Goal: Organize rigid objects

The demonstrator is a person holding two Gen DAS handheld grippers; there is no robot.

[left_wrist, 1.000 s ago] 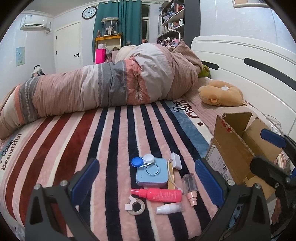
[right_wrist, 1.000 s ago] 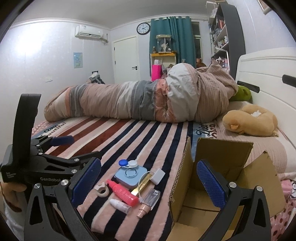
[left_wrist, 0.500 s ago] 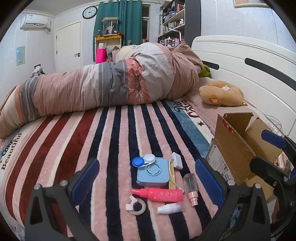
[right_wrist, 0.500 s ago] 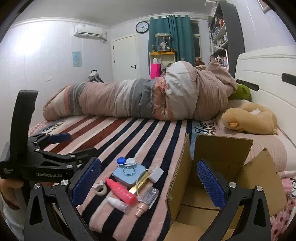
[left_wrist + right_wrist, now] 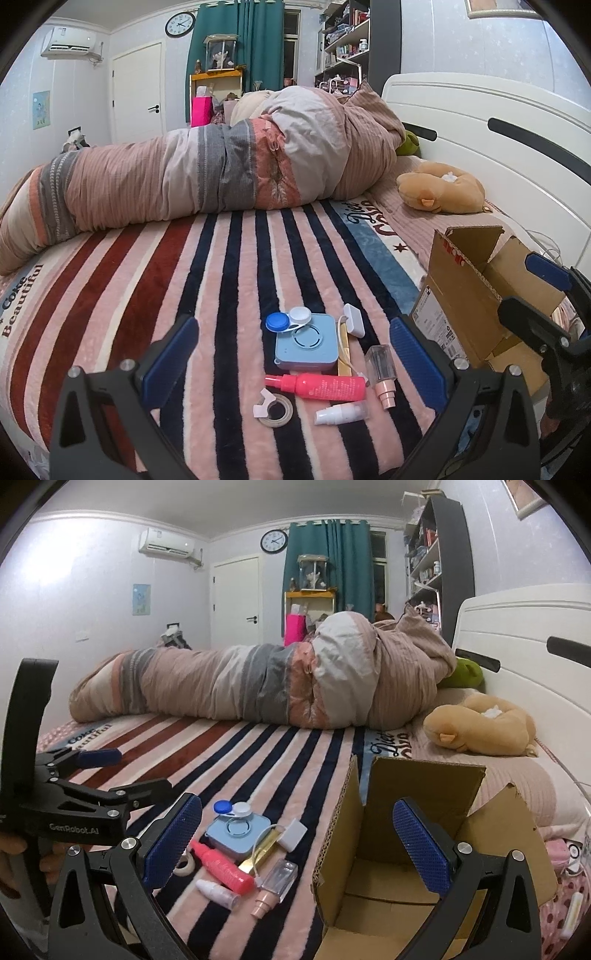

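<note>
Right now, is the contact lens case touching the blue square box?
Touching. In the left wrist view the contact lens case lies on the top far corner of the blue square box, with no gap; the right wrist view shows the same overlap.

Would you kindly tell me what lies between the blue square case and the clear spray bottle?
A gold stick with a white cord, seen in both wrist views.

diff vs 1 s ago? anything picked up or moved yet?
Nothing picked up or let go. The right claw drifted slightly: in its view the cardboard box and the small items sit a touch lower and closer. The left claw barely shifted. Both claws stay open and empty. The pink spray bottle, blue case and tape roll lie where they were on the striped blanket.
</note>
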